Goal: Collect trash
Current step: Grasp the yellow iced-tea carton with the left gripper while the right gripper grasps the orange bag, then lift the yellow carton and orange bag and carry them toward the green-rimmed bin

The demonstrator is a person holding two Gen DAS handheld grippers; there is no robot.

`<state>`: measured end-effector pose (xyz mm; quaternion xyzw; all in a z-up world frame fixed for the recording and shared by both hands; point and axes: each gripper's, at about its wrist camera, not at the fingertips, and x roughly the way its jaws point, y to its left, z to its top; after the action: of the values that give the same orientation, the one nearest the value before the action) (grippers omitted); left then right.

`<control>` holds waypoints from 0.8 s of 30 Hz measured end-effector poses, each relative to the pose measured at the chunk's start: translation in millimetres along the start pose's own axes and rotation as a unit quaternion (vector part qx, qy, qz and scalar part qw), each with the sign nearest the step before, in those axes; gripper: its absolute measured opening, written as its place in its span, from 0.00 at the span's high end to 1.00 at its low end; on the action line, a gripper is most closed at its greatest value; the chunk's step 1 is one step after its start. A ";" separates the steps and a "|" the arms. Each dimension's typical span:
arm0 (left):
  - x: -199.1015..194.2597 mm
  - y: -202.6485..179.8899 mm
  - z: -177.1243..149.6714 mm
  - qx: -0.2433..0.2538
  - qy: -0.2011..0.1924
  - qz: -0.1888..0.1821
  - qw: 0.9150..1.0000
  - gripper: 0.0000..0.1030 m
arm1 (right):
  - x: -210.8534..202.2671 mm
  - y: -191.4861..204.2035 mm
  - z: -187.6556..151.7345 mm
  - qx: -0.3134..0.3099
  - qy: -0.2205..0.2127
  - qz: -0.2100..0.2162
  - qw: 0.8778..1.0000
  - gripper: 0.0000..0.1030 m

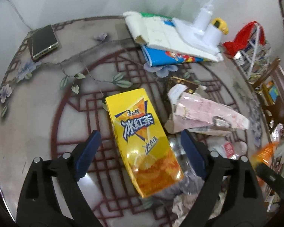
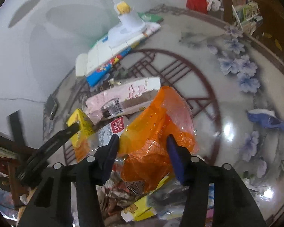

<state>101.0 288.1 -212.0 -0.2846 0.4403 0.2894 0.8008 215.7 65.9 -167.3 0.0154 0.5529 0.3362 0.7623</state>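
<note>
The yellow carton (image 1: 142,141) lies on the table (image 1: 37,113) between the wide-open left gripper (image 1: 141,147), touching neither pad. The right gripper (image 2: 143,145) squeezes an orange wrapper (image 2: 157,132).

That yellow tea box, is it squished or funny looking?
Yes. The yellow tea box lies flat on its side on the table instead of standing, between the open left gripper pads, which do not touch it. Its near end rests on crumpled wrappers. I cannot tell whether it is dented.
</note>
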 end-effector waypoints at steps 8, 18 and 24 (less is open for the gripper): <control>25.0 -2.0 -4.4 0.002 0.006 0.035 0.999 0.35 | -44.2 2.5 -15.3 -0.031 -0.044 0.001 0.999 0.51; -54.9 -1.7 -13.9 0.022 -0.065 -0.025 0.997 0.37 | -101.5 15.7 -28.7 -0.040 -0.101 0.014 0.994 0.51; -124.8 -28.1 -35.6 0.076 -0.108 -0.080 0.988 0.37 | -145.2 15.3 -50.9 -0.039 -0.141 0.001 0.989 0.50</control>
<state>46.3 217.4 -113.8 -0.2237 0.3478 0.2193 0.8837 141.1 -16.9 -60.1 0.0333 0.4262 0.3526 0.8325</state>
